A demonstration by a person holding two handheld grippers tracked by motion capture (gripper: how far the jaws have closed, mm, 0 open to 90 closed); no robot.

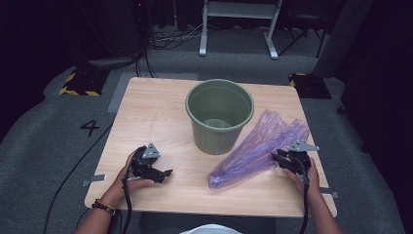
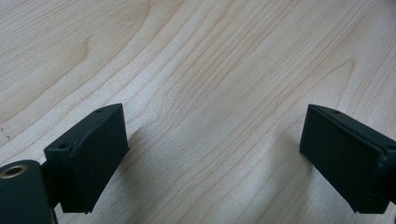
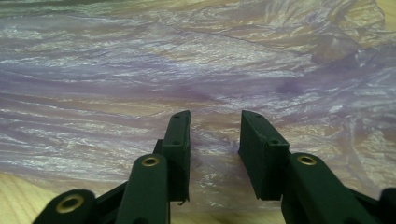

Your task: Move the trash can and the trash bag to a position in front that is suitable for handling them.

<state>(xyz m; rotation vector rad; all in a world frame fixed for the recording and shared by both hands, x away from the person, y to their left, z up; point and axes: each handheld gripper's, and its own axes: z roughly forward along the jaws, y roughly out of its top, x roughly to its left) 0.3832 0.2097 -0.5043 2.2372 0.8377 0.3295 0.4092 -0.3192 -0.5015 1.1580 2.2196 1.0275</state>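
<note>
On the grey floor to the left of the counter [image 1: 146, 105] you can read a black number 4 [image 1: 89, 127], just ahead of where your left forearm comes in. Your left gripper [image 1: 165, 174] rests low over the bare wood near the counter's front left, tipped towards the middle; in the left gripper view [image 2: 212, 149] its jaws stand wide apart with only wood grain between them, so they are released and hold nothing. Further right, at the middle of the counter towards its far edge, the green ribbed bin [image 1: 219, 116] stands upright with its mouth open; you can see down to its pale floor, and nothing lies inside it. Just right of the bin, and touching its side low down as far as you can tell, the crumpled purple plastic bag [image 1: 258, 148] lies flat, fanning out towards the far right. Your right gripper [image 1: 277, 157] sits at the bag's right edge. In the right gripper view [image 3: 214, 154] its jaws are parted a little over the bag [image 3: 196, 70], with film under the gap and neither pad pressing it
</note>
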